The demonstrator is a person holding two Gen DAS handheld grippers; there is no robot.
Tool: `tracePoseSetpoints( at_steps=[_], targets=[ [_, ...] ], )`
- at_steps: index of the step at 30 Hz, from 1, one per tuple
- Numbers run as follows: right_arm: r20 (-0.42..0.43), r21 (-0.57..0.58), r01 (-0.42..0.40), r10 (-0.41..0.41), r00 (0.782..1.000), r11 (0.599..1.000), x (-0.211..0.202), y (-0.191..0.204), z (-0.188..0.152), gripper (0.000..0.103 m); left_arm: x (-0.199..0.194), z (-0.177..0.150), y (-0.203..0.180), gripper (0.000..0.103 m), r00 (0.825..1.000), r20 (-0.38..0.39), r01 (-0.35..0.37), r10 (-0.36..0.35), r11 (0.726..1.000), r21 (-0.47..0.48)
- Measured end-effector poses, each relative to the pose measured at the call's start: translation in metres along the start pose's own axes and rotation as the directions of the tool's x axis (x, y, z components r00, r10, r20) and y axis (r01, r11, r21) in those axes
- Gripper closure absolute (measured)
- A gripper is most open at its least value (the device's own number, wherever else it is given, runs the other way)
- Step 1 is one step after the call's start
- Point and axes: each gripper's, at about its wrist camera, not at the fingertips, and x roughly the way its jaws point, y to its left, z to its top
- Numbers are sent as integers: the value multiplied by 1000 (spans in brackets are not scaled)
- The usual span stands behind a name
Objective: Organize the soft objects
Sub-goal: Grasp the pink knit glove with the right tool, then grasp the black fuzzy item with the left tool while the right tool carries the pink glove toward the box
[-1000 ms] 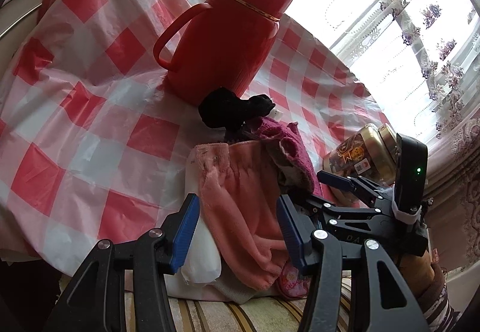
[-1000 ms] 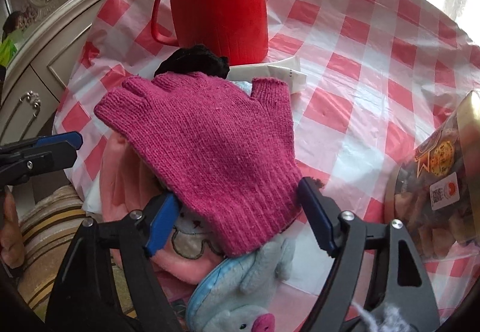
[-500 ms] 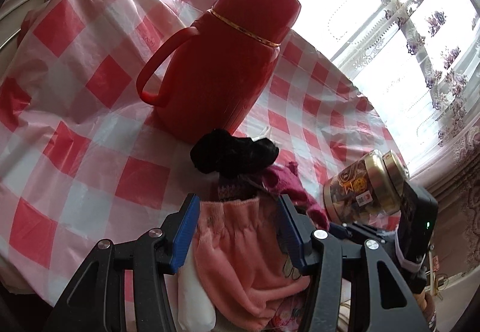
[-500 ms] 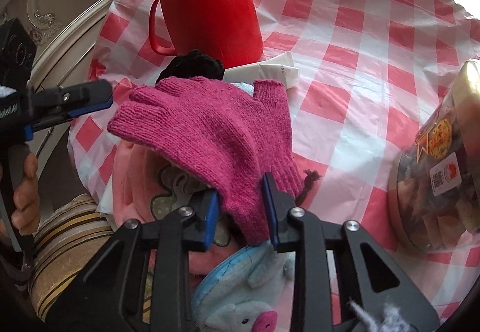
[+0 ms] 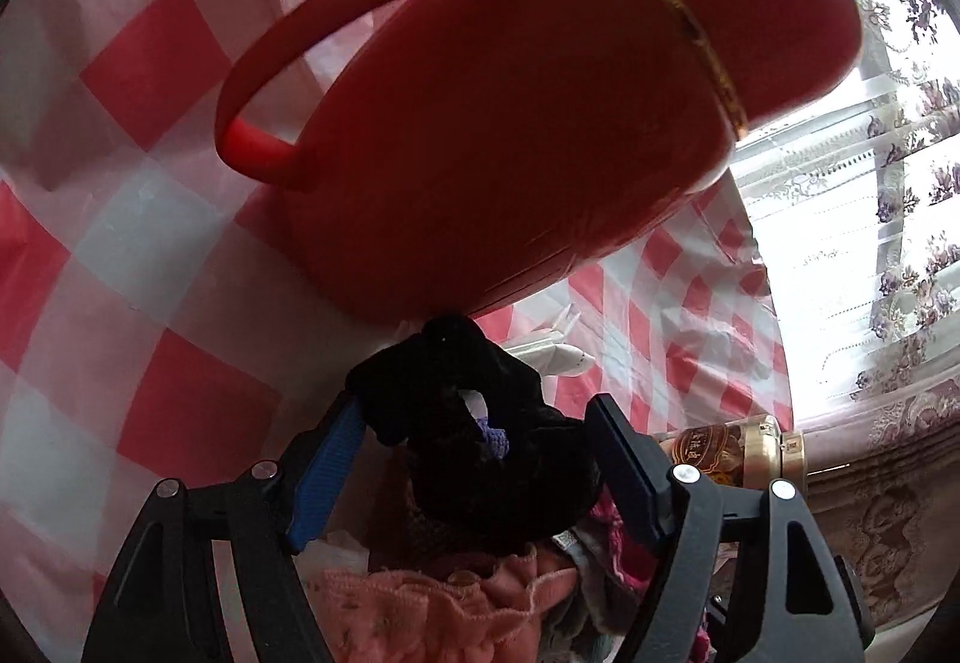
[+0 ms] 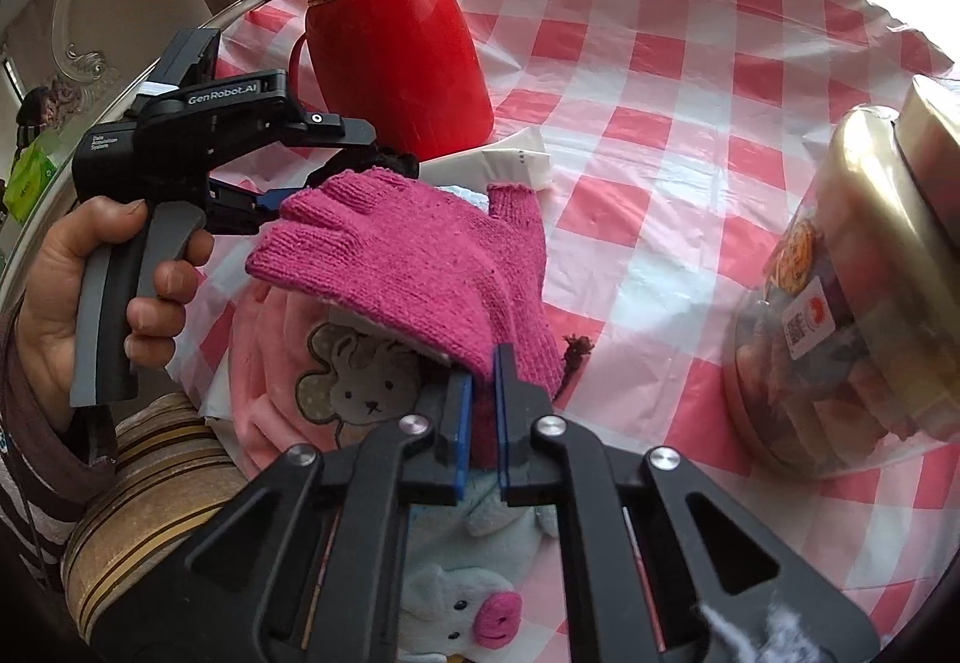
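Magenta knit glove (image 6: 420, 255) is pinched at its cuff by the right gripper (image 6: 483, 423), fingers fully closed on the wool; the rest of it drapes over the pile toward 11 o'clock. Cuff grip looks chosen so it peels off the heap without dragging the pink bear cloth (image 6: 336, 375) beneath. Left gripper (image 5: 474, 459), held in a person's hand (image 6: 90, 291), is opening its jaws around the black fuzzy piece (image 5: 474, 423); the piece sits between the pads, which seem not to press it yet. That black piece lies at the pile's far end, touching the foot of the red thermos (image 5: 510, 123) at 12 o'clock, so there's little room ahead. Snack jar (image 6: 852, 291) stands at 3 o'clock, apart from the glove. Checked tablecloth (image 6: 690, 93) is bare from 1 to 2 o'clock, the best room for setting things down. Pile sits near the table's 7 o'clock edge, so a slip-off is possible. Plush pig toy (image 6: 480, 597) lies under the right gripper.
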Motion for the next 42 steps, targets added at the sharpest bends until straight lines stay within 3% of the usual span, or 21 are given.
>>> tracePoseSetpoints(
  at_steps=[1,3,6,8,17,22,23,25,26,27,28,32,35,36,37,38,39,42],
  targets=[
    [3,3,3,-3,1000,1000,-1,-1,0,95,4,0,-1,36,1000,-6,8,-8,1000,7],
    [13,7,10,-10,1000,1000,-3,-3,0,95,8,-2,-4,70,1000,-12,1,0,999,34],
    [31,16,21,-21,999,1000,-9,-5,0,95,3,-4,-8,88,1000,9,-19,19,997,74],
    [43,17,26,-27,999,1000,-15,-5,-1,95,-5,-7,-11,92,999,42,-34,30,994,101],
    [91,34,52,-55,994,998,-45,-3,-8,95,-50,-27,-37,96,984,175,-63,24,974,218],
    [114,65,58,-65,991,996,-64,-7,-19,95,-64,-35,-41,96,982,190,-44,-1,972,230],
    [119,72,60,-69,991,996,-69,-8,-22,95,-62,-33,-39,92,982,188,-54,13,975,217],
    [131,86,66,-77,988,994,-82,-10,-29,95,-54,-28,-31,68,987,150,-74,48,982,174],
    [136,93,71,-84,987,993,-88,-11,-32,95,-47,-26,-29,45,988,138,-87,66,985,149],
    [140,98,80,-93,986,992,-94,-13,-36,95,-43,-23,-26,32,988,131,-99,81,985,140],
    [144,104,91,-106,984,990,-101,-14,-40,95,-36,-21,-24,32,987,120,-119,102,983,143],
    [147,137,130,-150,978,982,-127,-24,-60,95,-8,-19,-18,32,988,35,-154,151,977,149],
    [135,160,164,-186,973,973,-144,-33,-78,95,13,-23,-16,32,964,1,-262,266,947,188],
    [129,169,175,-198,972,970,-149,-36,-84,95,17,-23,-13,34,962,-6,-266,272,946,186],
    [125,179,188,-212,969,966,-155,-39,-90,95,20,-23,-11,41,964,-9,-261,267,947,189],
    [122,190,199,-225,967,961,-162,-43,-96,95,21,-23,-11,66,963,-4,-263,269,943,202],
    [119,201,208,-235,965,957,-167,-46,-100,95,22,-24,-11,80,956,-1,-285,292,933,218],
    [111,233,230,-261,959,945,-181,-58,-116,95,17,-28,-12,86,960,18,-277,281,933,227]
  ],
)
